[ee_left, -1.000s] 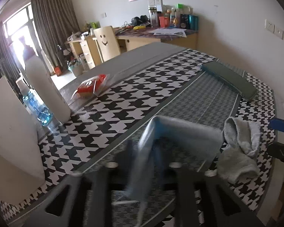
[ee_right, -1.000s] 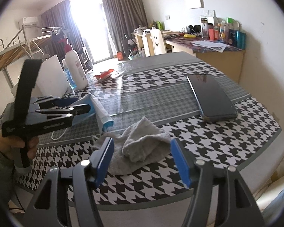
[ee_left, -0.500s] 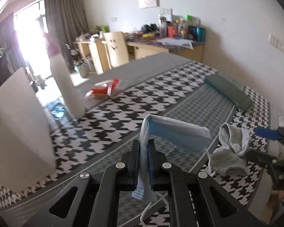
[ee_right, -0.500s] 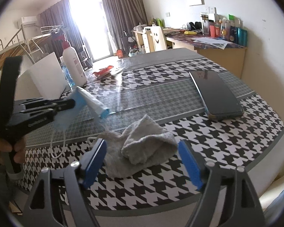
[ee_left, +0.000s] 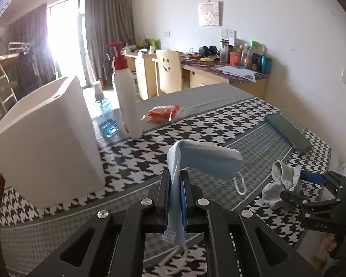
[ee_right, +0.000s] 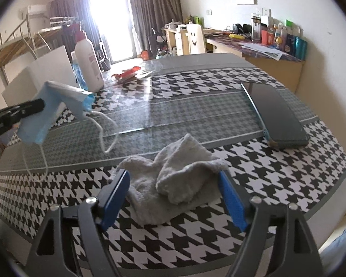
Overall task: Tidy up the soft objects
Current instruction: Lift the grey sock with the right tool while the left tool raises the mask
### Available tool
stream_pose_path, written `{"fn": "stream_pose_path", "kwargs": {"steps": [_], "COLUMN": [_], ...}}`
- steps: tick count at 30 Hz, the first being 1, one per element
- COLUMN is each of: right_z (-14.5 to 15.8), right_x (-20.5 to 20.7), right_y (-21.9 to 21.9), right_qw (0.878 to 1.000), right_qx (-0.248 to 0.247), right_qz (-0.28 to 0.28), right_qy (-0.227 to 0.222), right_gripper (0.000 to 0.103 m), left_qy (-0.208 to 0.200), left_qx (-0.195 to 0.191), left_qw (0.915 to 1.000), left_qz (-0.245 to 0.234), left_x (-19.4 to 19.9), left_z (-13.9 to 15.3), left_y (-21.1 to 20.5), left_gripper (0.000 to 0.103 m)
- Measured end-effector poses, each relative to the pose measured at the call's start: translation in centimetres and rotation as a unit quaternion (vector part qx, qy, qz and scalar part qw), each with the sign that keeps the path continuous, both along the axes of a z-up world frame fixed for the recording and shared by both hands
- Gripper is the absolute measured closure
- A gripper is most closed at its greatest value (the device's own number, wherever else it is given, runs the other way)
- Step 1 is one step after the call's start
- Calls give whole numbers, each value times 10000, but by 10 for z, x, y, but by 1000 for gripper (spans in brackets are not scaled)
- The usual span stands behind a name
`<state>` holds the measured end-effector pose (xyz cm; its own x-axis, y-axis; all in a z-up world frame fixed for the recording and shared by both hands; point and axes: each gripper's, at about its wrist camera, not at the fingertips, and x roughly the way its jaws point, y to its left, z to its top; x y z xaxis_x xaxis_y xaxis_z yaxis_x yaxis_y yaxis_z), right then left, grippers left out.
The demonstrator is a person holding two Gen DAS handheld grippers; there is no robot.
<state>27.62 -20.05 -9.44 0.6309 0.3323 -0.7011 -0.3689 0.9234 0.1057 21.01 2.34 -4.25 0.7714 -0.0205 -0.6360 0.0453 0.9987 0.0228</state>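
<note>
My left gripper [ee_left: 174, 180] is shut on a blue face mask [ee_left: 207, 160] and holds it above the houndstooth table; the mask droops to the right, its ear loop hanging. In the right wrist view the mask [ee_right: 57, 106] hangs at the left from the left gripper [ee_right: 38, 103]. A grey sock [ee_right: 177, 182] lies crumpled near the table's front edge. My right gripper [ee_right: 173, 189] is open, its blue pads either side of the sock. The sock [ee_left: 281, 184] and right gripper [ee_left: 311, 185] show at the right of the left wrist view.
A white box [ee_left: 46, 138] stands at the table's left, with a white pump bottle [ee_left: 126, 97] and a blue bottle [ee_left: 106, 120] beside it. A red snack packet [ee_left: 163, 113] lies further back. A dark phone [ee_right: 276, 117] lies at the right.
My left gripper has lifted the mask and swung left toward the white box. My right gripper has moved forward so its open fingers now flank the sock.
</note>
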Motion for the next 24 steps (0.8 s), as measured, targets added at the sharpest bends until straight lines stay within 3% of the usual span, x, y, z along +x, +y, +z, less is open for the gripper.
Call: {"fn": "stream_pose_path", "kwargs": {"steps": [4, 7, 11, 17, 24], "right_z": [-5, -8, -7, -5, 9], "right_x": [4, 6, 3, -5, -15], "right_y": [6, 9, 17, 29, 35], "right_qw": [9997, 9990, 9985, 9980, 9991], "right_qx": [-207, -393, -534, -618, -315], "right_qz": [-91, -197, -113, 97, 277], "right_qy": [104, 95, 25, -17, -20], "right_gripper": [21, 27, 49, 79, 82], "left_qy": [-114, -129, -147, -273, -458], "left_qx": [-67, -171, -334, -281, -344], "left_qw": [9999, 9997, 9991, 9985, 9967], "left_qz": [39, 87, 194, 389, 568], "left_x": [-14, -20, -28, -43, -63], "left_z": [3, 3, 1, 3, 11], "left_y": [6, 11, 19, 26, 42], "left_gripper": [94, 94, 94, 94, 94]}}
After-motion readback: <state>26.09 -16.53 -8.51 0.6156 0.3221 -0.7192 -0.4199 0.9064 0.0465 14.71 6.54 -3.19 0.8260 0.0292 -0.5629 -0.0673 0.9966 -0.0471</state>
